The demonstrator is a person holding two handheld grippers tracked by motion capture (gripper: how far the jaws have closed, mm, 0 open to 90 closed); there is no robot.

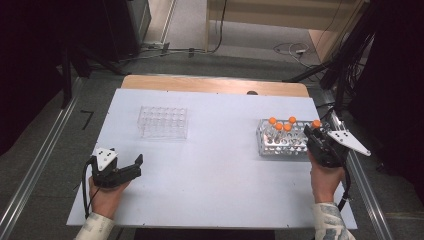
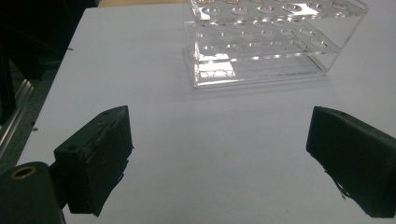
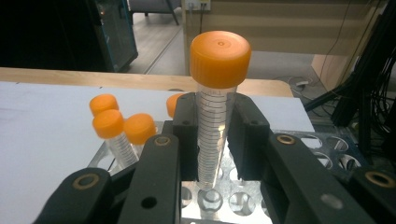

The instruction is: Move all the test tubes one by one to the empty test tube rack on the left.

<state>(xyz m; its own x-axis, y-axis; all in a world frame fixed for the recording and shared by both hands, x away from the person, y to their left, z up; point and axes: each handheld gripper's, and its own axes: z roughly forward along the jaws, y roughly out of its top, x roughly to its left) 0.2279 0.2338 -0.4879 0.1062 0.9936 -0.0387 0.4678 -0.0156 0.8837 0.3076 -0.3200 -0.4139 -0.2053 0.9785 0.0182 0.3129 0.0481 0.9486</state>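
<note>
The right gripper is closed on a clear tube with printed scale lines and an orange cap. The two black jaws press on the tube from both sides, a little below the cap, and the tube stands upright between them. Its lower tip hangs just above the holes of the filled rack and does not touch them. In the high view this right gripper is at the right edge of the surface, above the right end of the filled rack, and the orange cap shows at its front. Four more orange-capped tubes stand in the same rack, in its far half; in the right gripper view three of them are left of the held tube and a fourth is partly hidden behind the jaw.

The left gripper has its jaws wide apart and nothing is between them. It is over the bare surface near the front left corner, held in the person's left hand. Ahead of it, toward the far edge and on the left half of the surface, stands the empty clear rack, well apart from the filled rack on the right side.
</note>
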